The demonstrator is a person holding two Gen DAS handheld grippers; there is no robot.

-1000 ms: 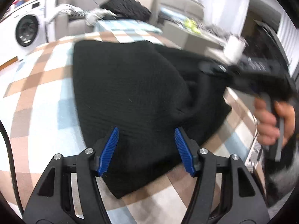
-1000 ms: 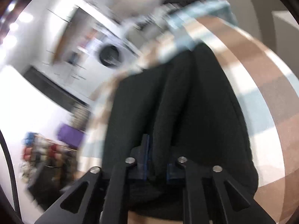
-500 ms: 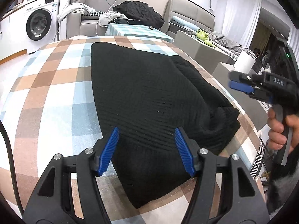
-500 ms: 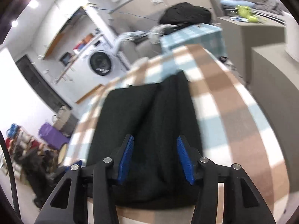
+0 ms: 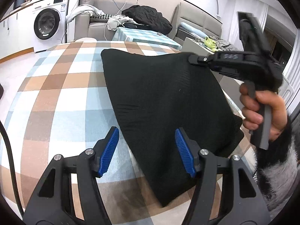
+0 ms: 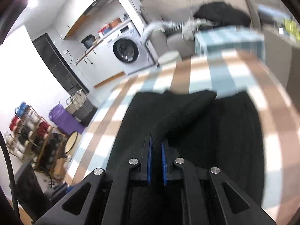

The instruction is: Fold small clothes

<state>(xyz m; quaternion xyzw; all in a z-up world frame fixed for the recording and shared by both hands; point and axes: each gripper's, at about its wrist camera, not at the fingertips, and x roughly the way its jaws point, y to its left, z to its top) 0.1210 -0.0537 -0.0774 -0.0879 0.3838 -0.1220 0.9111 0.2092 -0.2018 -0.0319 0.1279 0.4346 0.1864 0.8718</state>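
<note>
Reading "DAS" on right hand-held gripper point(image 5: 193, 60), black garment point(image 5: 168, 103)

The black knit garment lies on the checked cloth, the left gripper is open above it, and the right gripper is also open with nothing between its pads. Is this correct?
Not quite. The right gripper is shut on a fold of the black knit garment, as the right wrist view shows. The rest stands: the garment lies on the checked cloth and the left gripper is open above it.
</note>
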